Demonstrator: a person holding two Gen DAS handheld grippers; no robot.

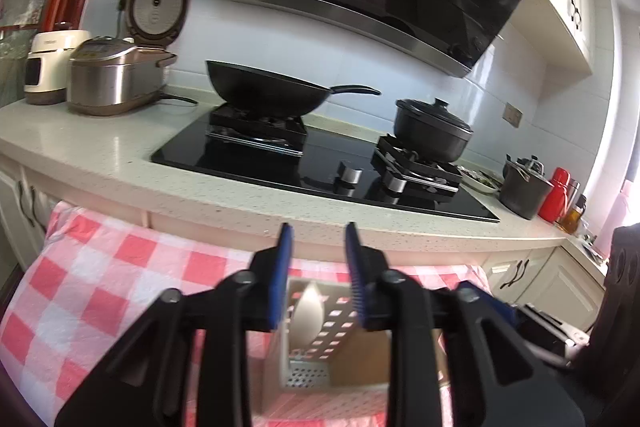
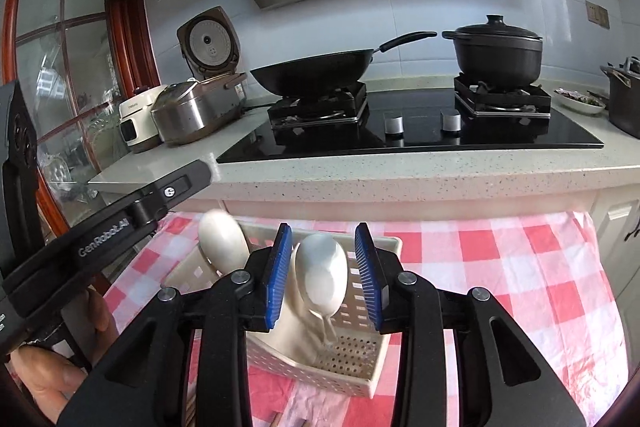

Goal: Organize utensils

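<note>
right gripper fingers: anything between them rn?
Right wrist view: the right hand-held gripper is open, and a white spoon standing in the perforated utensil holder shows in the gap; contact can't be judged. A second spoon stands left of it.

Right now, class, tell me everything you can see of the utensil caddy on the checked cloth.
The caddy is a cream, plastic-looking box with square cut-outs in its walls and a bottom full of small round holes. It looks tipped, its open mouth facing the cameras, on the pink-and-white cloth below the counter edge. Two white spoons lie in it, bowls sticking out of the mouth. Neither gripper touches it.
</note>
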